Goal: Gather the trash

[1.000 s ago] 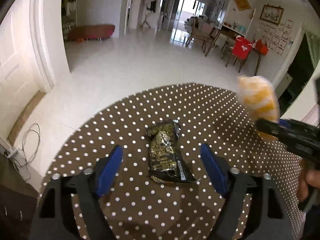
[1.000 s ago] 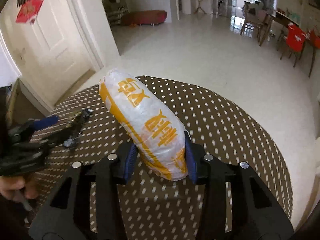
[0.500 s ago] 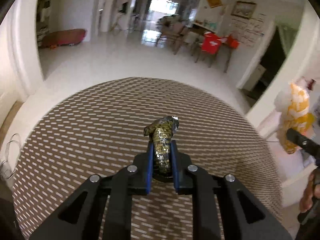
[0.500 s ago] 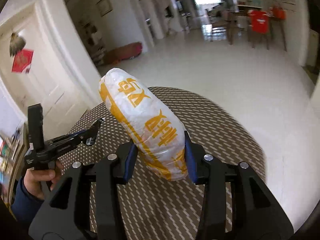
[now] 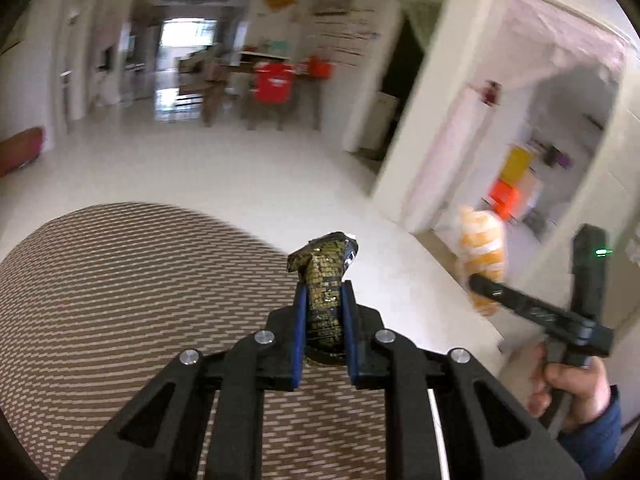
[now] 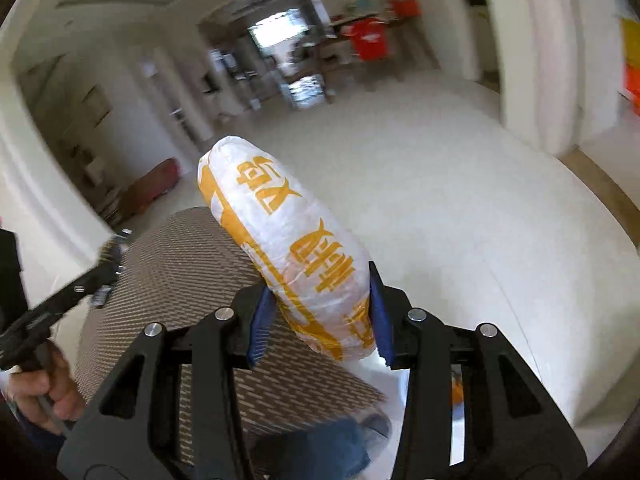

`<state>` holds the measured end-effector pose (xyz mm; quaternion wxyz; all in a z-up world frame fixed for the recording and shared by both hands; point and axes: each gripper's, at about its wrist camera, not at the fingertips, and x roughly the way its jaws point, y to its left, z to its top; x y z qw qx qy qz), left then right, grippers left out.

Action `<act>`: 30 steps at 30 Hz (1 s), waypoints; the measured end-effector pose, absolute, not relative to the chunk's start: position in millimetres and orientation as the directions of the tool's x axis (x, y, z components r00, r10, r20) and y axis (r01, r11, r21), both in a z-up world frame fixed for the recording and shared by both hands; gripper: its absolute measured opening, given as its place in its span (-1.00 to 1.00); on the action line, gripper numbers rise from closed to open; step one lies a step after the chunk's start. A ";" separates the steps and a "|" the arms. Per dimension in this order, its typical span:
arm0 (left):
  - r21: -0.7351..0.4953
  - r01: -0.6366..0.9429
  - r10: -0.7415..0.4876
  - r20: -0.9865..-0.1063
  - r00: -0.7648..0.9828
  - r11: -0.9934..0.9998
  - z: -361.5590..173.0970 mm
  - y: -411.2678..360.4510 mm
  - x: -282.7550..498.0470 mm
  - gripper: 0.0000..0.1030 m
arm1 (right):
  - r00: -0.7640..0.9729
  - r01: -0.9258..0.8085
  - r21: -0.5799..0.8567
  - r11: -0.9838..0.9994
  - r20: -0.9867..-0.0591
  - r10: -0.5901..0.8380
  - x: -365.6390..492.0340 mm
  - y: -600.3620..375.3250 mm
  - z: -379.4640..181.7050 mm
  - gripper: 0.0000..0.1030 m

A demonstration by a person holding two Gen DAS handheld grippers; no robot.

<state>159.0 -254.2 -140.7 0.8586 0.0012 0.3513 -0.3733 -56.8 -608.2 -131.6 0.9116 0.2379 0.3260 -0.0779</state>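
Note:
My left gripper (image 5: 323,300) is shut on a crumpled dark gold-patterned wrapper (image 5: 326,276), held up past the right edge of the brown dotted round table (image 5: 120,280). My right gripper (image 6: 320,292) is shut on a puffy white and orange packet (image 6: 288,248), held above the floor to the right of the table (image 6: 180,280). In the left wrist view the right gripper (image 5: 480,280) and its packet (image 5: 482,252) show at the right, over the floor. In the right wrist view the left gripper (image 6: 108,256) shows at the left edge.
White tiled floor (image 5: 240,184) spreads beyond the table. A white wall corner and doorway (image 5: 440,140) stand close on the right. Chairs with red covers (image 5: 274,80) and a desk stand far back. A thin white rim (image 5: 436,420) shows below the left gripper.
The left gripper closed on the wrapper and lifted it off the table. Both grippers have swung right, off the table toward the floor and doorway, with their loads.

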 end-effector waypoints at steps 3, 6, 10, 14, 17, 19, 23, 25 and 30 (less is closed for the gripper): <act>-0.260 0.693 -0.671 -0.610 0.422 0.672 -146.2 -292.5 143.2 -0.70 | 0.749 0.361 0.391 0.846 -0.662 -0.014 -73.5 -634.0 -154.4 -0.19; -0.265 0.742 -0.684 -0.647 0.337 0.616 -163.7 -337.6 126.2 -0.69 | 0.725 0.412 0.405 0.816 -0.688 -0.025 -93.8 -661.9 -176.6 -0.19; -0.259 0.773 -0.666 -0.697 0.266 0.579 -187.6 -377.3 118.5 -0.69 | 0.693 0.464 0.422 0.779 -0.721 -0.022 -103.6 -683.8 -204.7 -0.18; -0.241 0.794 -0.629 -0.747 0.215 0.559 -214.5 -411.1 114.0 -0.69 | 0.662 0.503 0.438 0.745 -0.749 -0.007 -104.4 -687.6 -226.3 -0.16; -0.231 0.801 -0.594 -0.783 0.185 0.553 -233.8 -428.8 122.5 -0.69 | 0.633 0.536 0.449 0.715 -0.774 0.013 -102.1 -699.2 -245.6 -0.14; -0.219 0.804 -0.566 -0.807 0.169 0.553 -244.8 -448.6 131.7 -0.68 | 0.622 0.541 0.460 0.704 -0.782 0.033 -102.9 -706.1 -253.9 -0.01; -0.220 0.810 -0.500 -0.860 0.103 0.544 -273.0 -480.9 141.2 0.18 | 0.546 0.619 0.426 0.659 -0.838 0.029 -96.9 -720.0 -276.4 0.89; -0.209 0.787 -0.467 -0.877 0.110 0.580 -286.6 -482.5 146.2 0.86 | 0.525 0.663 0.418 0.621 -0.851 0.012 -103.5 -727.2 -282.8 0.89; -0.191 0.761 -0.452 -0.880 0.147 0.620 -289.0 -486.5 154.1 0.86 | 0.529 0.675 0.415 0.610 -0.848 -0.009 -117.8 -732.4 -281.3 0.89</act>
